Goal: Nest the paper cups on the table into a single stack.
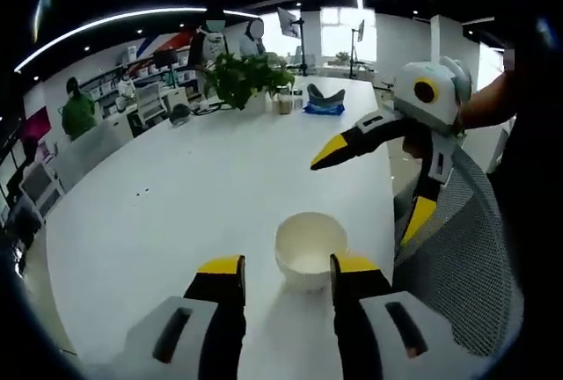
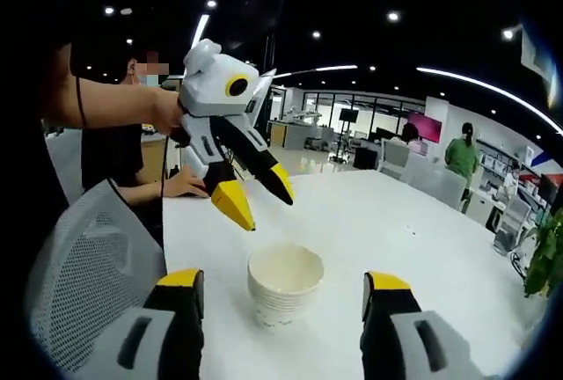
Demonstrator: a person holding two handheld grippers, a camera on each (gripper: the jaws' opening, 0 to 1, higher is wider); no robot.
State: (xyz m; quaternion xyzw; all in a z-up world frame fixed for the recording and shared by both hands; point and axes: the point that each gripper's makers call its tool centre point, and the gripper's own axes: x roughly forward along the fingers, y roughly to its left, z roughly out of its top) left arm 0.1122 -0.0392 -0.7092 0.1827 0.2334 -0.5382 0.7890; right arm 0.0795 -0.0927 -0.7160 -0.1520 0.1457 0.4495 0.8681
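The stack of cups (image 2: 283, 288) stands on the white surface (image 1: 176, 195). Both hand-held grippers, left (image 1: 287, 276) and right (image 2: 282, 296), hover apart around it, gripping nothing.

White paper cups (image 2: 283, 285) nested in one stack, upright, open mouth up, on the white table (image 2: 413, 222)

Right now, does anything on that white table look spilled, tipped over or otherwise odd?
Nothing stands out. The stack of paper cups stands upright on the white table, rims lined up, with no spill around it. Both the left gripper and right gripper are open, with their jaws either side of it.
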